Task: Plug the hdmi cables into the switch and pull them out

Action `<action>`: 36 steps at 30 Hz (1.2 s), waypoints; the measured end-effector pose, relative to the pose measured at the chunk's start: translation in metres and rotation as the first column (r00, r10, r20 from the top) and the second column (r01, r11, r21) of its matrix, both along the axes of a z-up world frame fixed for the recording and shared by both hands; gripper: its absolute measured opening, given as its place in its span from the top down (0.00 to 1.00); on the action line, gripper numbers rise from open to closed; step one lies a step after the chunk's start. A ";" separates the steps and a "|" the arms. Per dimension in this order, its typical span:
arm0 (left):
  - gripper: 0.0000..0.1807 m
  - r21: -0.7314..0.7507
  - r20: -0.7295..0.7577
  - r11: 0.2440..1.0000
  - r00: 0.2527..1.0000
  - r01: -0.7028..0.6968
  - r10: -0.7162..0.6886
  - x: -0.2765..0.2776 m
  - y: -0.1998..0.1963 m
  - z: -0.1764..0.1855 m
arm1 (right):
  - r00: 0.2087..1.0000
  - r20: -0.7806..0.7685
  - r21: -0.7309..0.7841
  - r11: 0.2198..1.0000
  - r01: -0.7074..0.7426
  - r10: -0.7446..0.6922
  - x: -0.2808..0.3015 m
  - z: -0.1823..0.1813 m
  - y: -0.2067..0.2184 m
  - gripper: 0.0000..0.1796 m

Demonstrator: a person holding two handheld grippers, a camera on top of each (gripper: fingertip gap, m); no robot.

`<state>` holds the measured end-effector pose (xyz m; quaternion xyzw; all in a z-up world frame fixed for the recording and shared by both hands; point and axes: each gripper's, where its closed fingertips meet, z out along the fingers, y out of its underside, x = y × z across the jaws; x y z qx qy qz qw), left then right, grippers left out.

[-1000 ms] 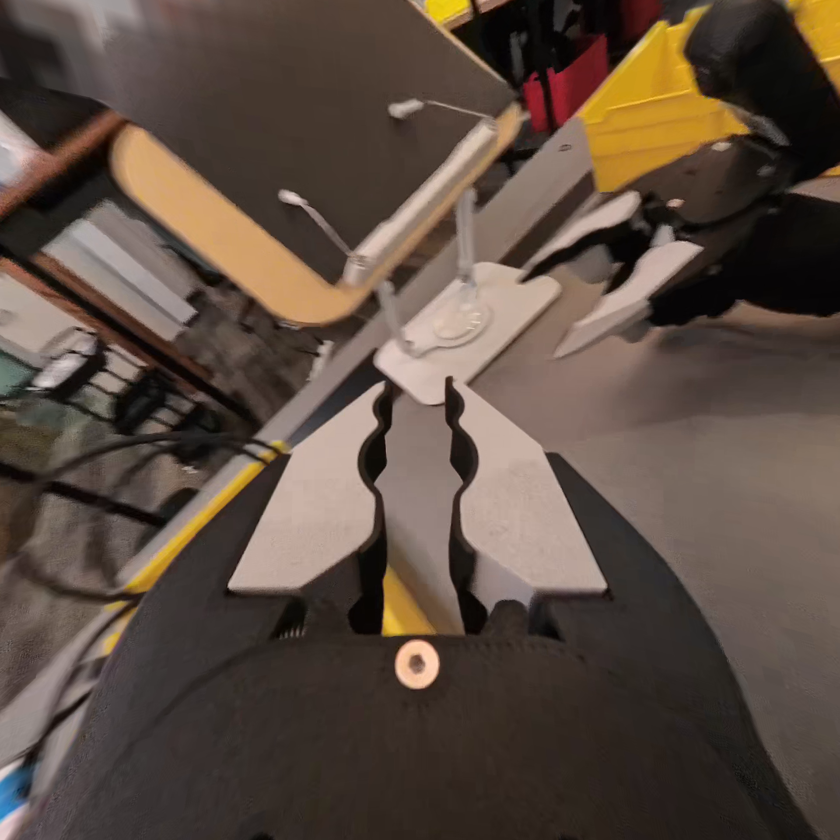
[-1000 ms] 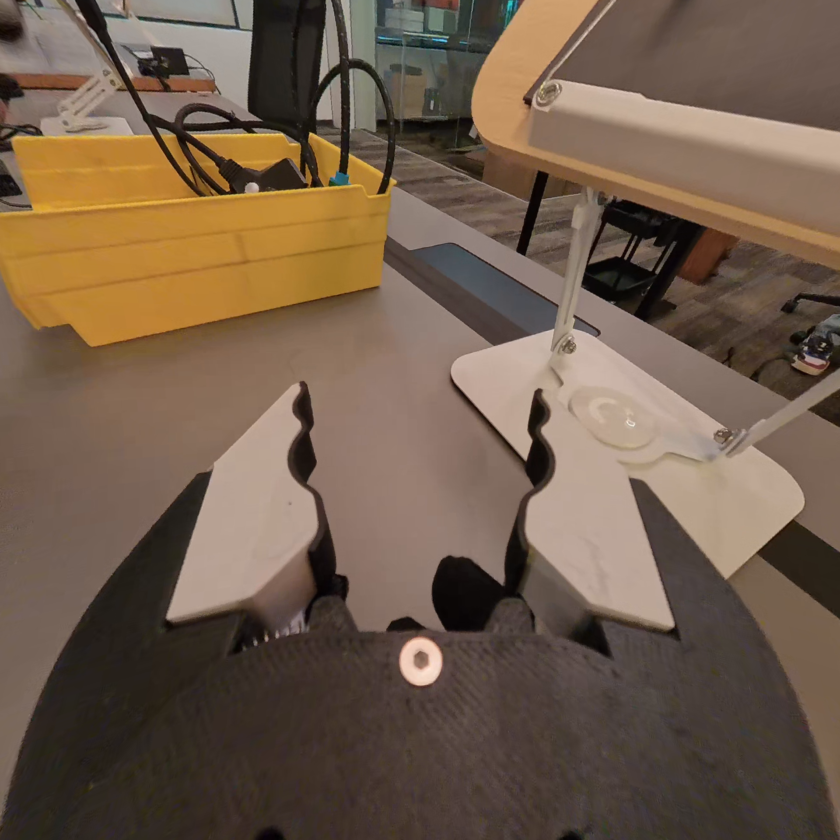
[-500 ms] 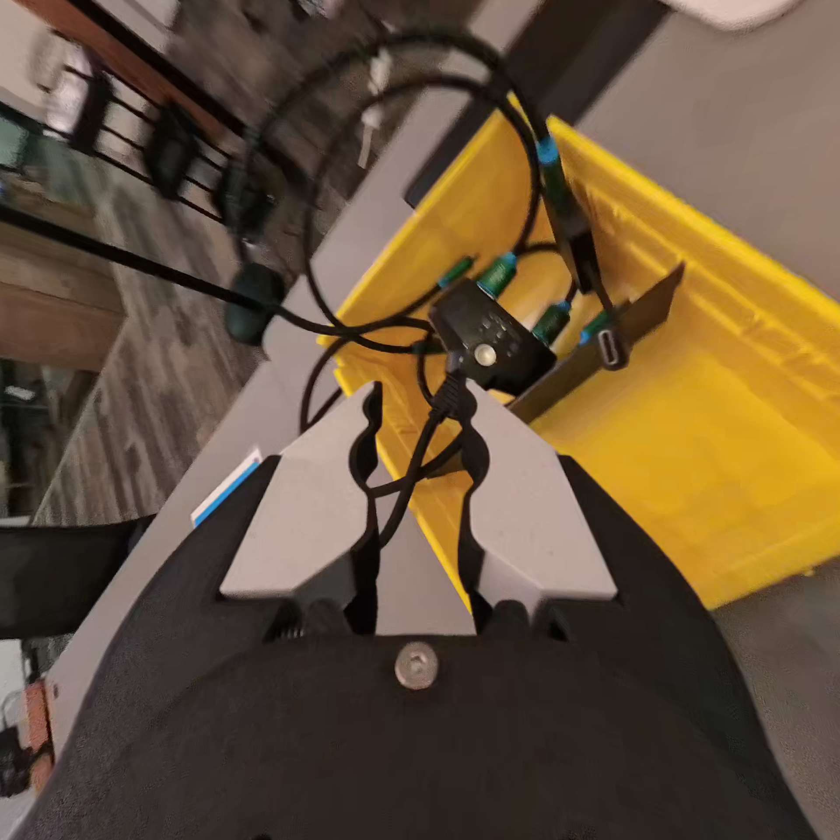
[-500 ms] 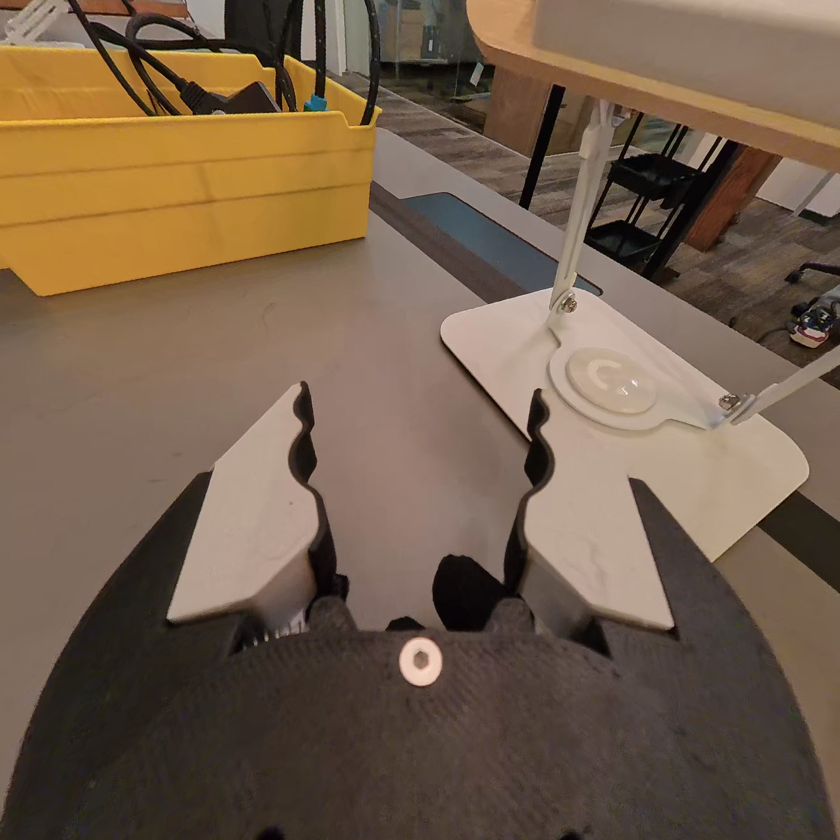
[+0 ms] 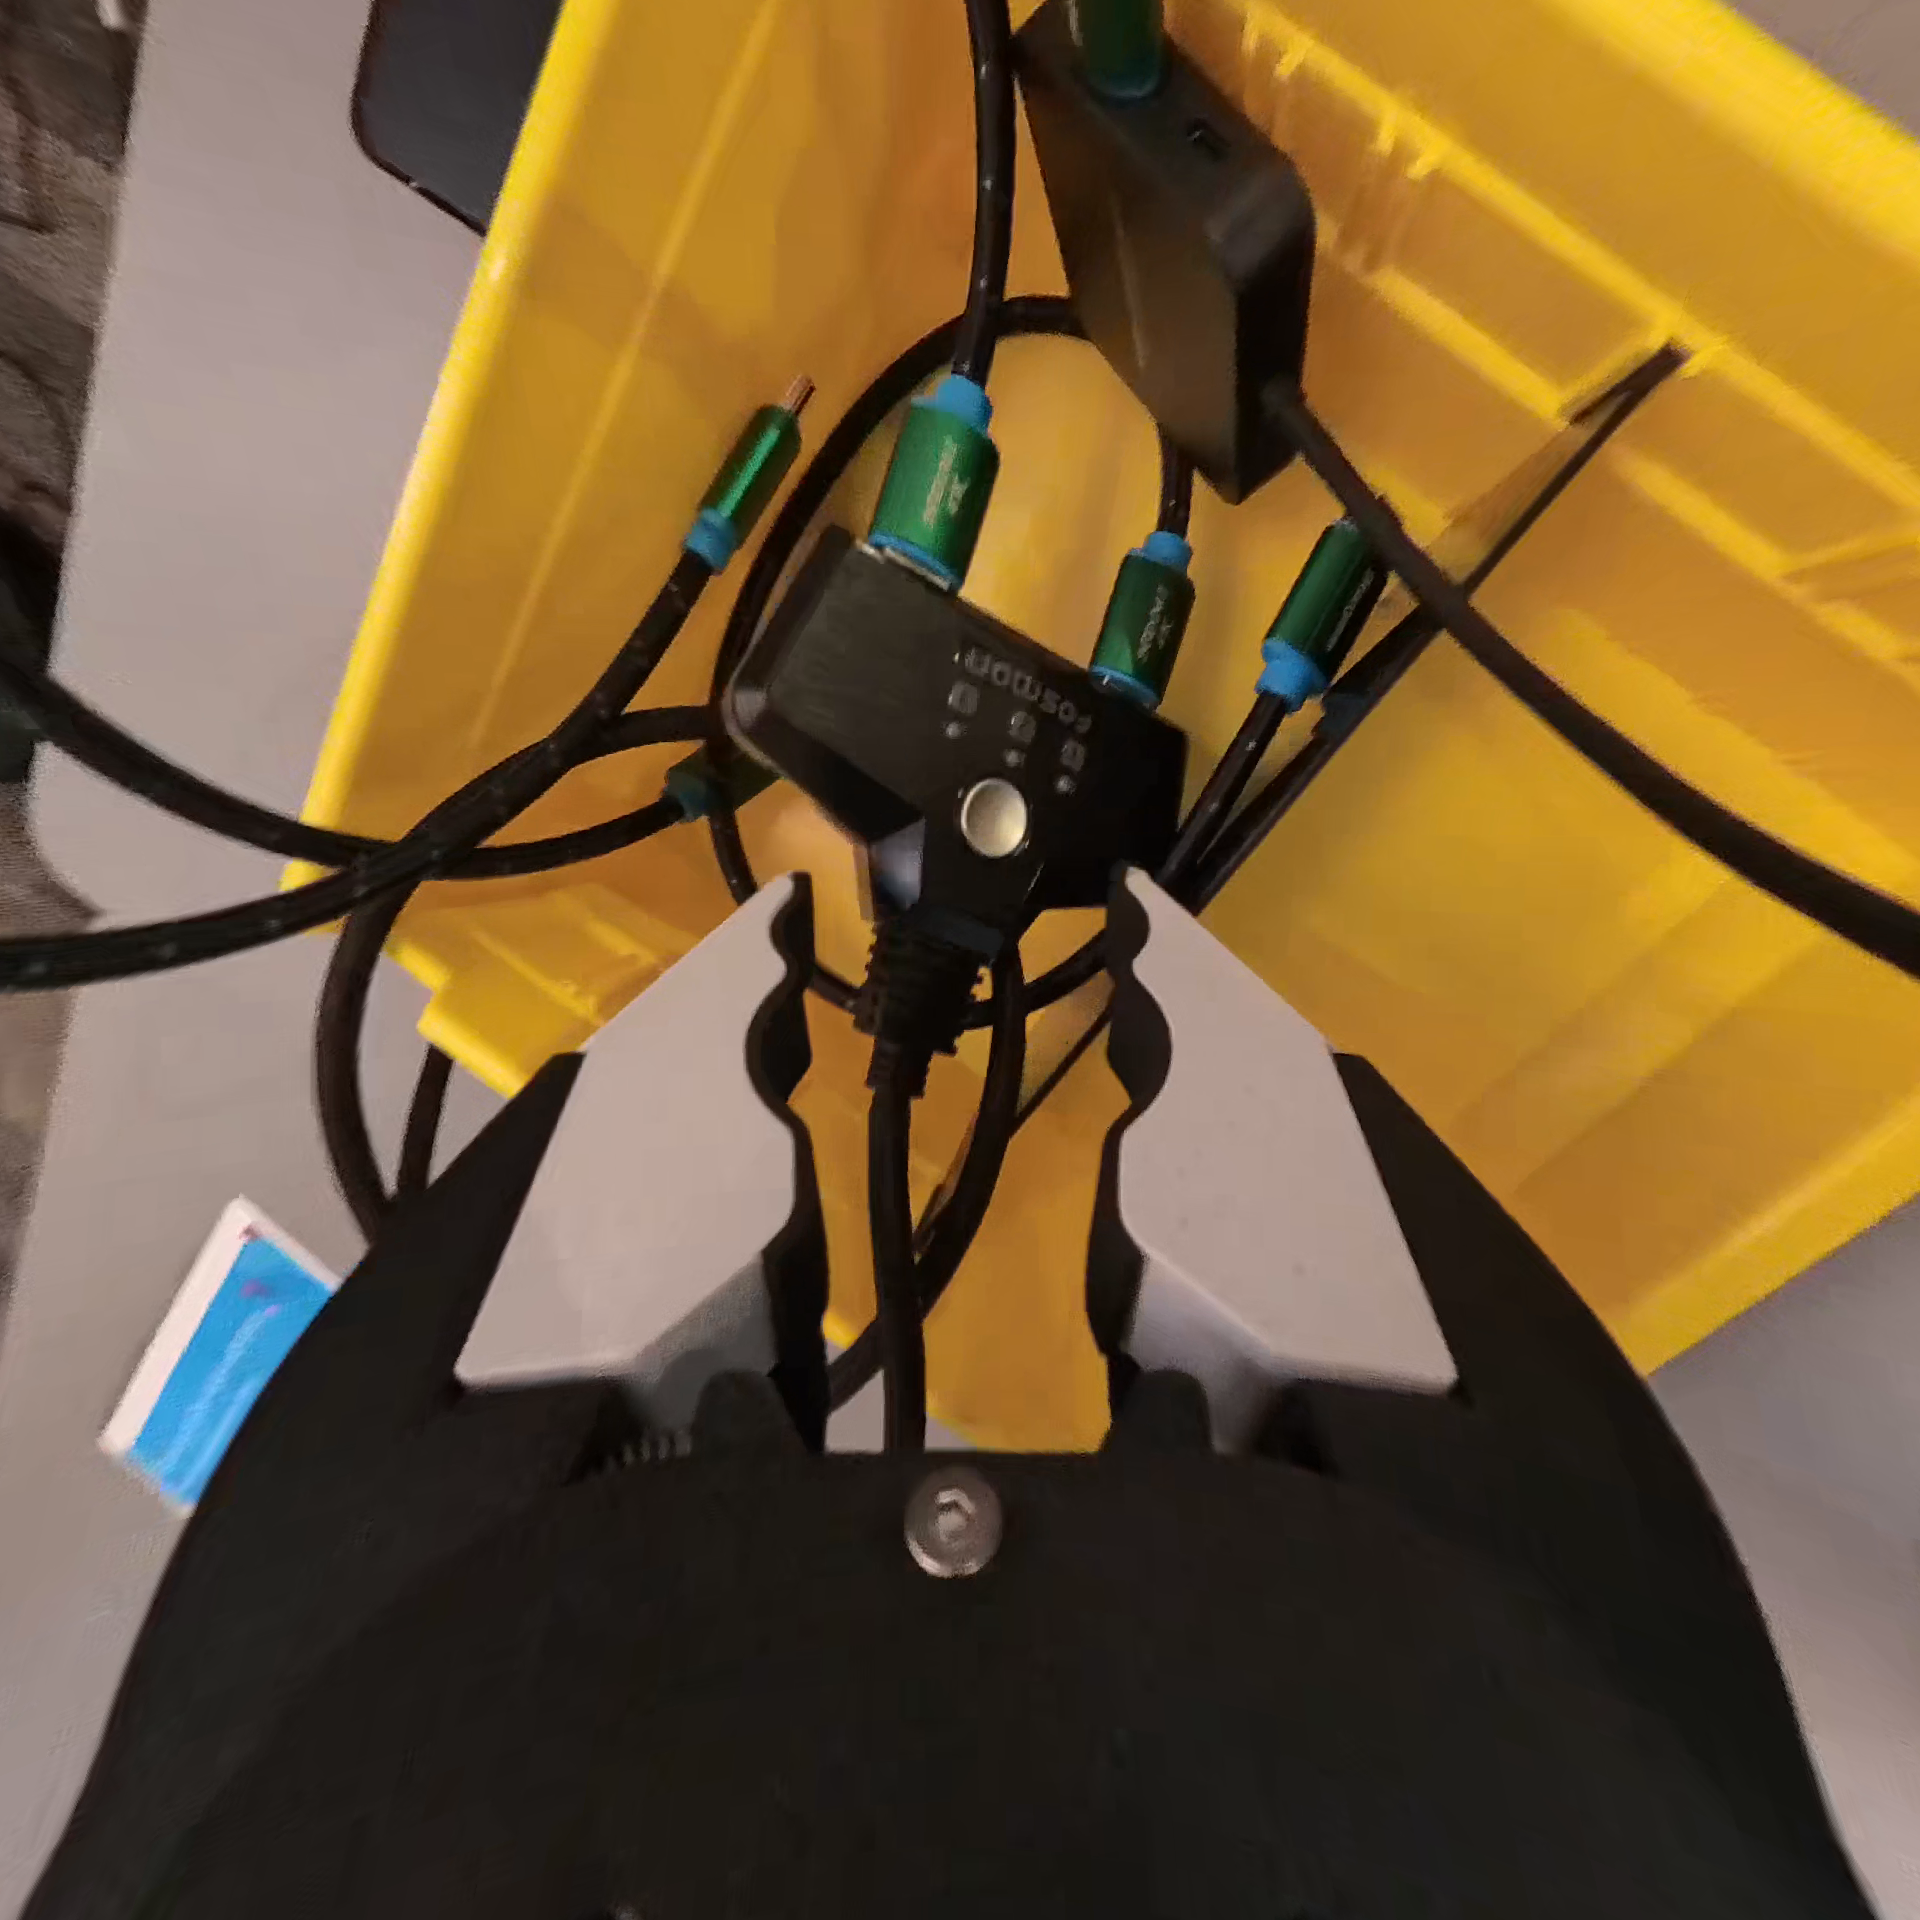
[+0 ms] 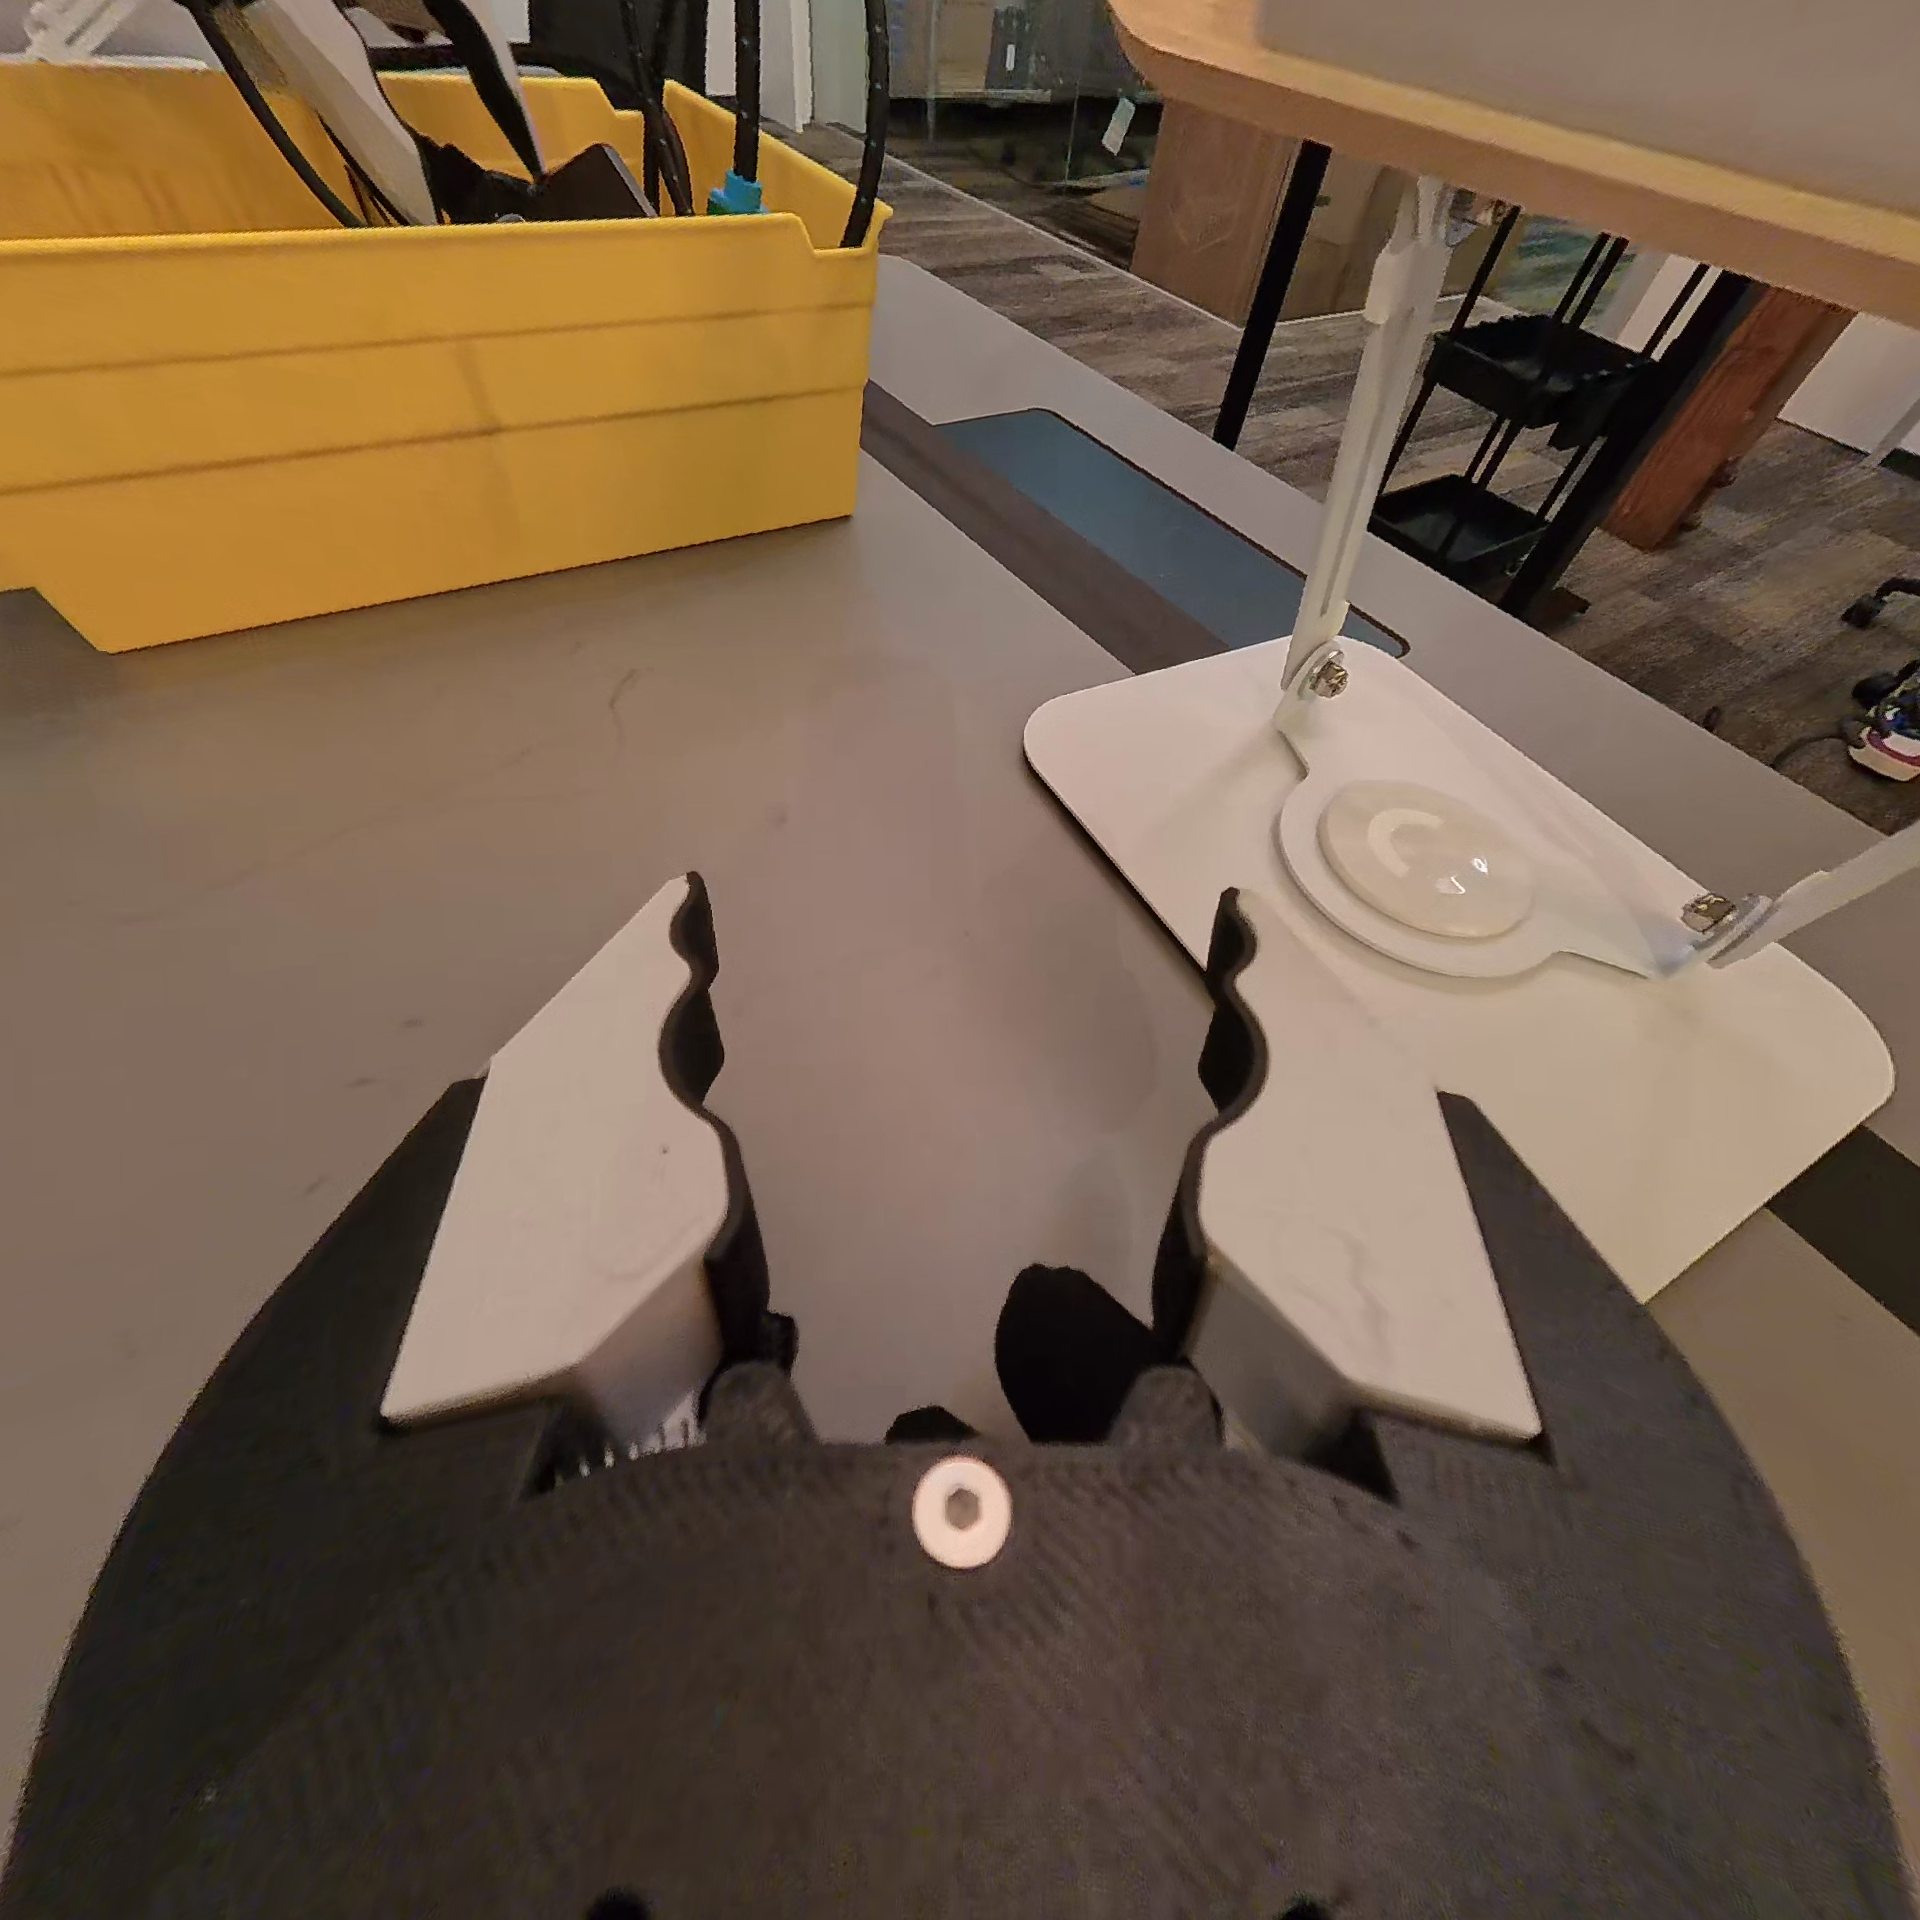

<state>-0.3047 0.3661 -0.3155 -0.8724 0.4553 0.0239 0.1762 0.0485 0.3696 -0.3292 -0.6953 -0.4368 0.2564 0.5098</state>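
Note:
In the left wrist view a black HDMI switch (image 5: 956,748) with a round silver button lies in a yellow bin (image 5: 1507,935). Green HDMI plugs (image 5: 930,488) with blue collars sit at its far side; one loose plug (image 5: 743,468) lies to the left. My left gripper (image 5: 958,894) is open just above the switch's near end, and the switch's black cable (image 5: 899,1195) runs between the fingers. My right gripper (image 6: 964,899) is open and empty over the grey table (image 6: 520,790), short of the bin (image 6: 416,416). The left gripper's white fingers (image 6: 353,104) show inside the bin there.
A second black box (image 5: 1174,239) with a cable lies farther back in the bin. Black cables (image 5: 208,831) trail out over the bin's left wall. A blue and white card (image 5: 223,1351) lies on the table. A white stand base (image 6: 1455,935) sits right of my right gripper under a wooden board (image 6: 1558,156). Some 35 cm of space lies between my two pairs of fingers. The loose plug (image 5: 743,468) lies some 8 cm from my left tips, 35 cm from my right tips.
My left gripper swung from facing the stand to over the bin, closed in on the switch and opened wider. My right gripper stayed open, with the view shifting slightly.

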 end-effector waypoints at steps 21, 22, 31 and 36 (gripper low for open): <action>0.69 -0.185 0.129 0.980 0.987 -0.071 0.096 0.013 0.017 -0.013 | 1.000 0.022 -0.009 1.000 -0.015 0.015 -0.002 -0.004 -0.001 0.48; 0.70 -0.199 0.131 0.977 0.987 -0.070 0.097 0.012 0.015 -0.016 | 1.000 0.025 -0.010 1.000 -0.016 0.016 -0.002 -0.004 -0.001 0.48; 0.70 -0.332 0.141 0.942 0.984 -0.057 0.110 0.020 0.018 -0.028 | 0.999 0.032 -0.005 1.000 -0.019 0.019 -0.003 -0.005 -0.002 0.48; 0.69 -0.268 0.117 0.961 0.988 -0.065 0.099 0.019 0.023 -0.017 | 0.999 0.027 -0.011 1.000 -0.020 0.020 -0.002 -0.004 -0.002 0.48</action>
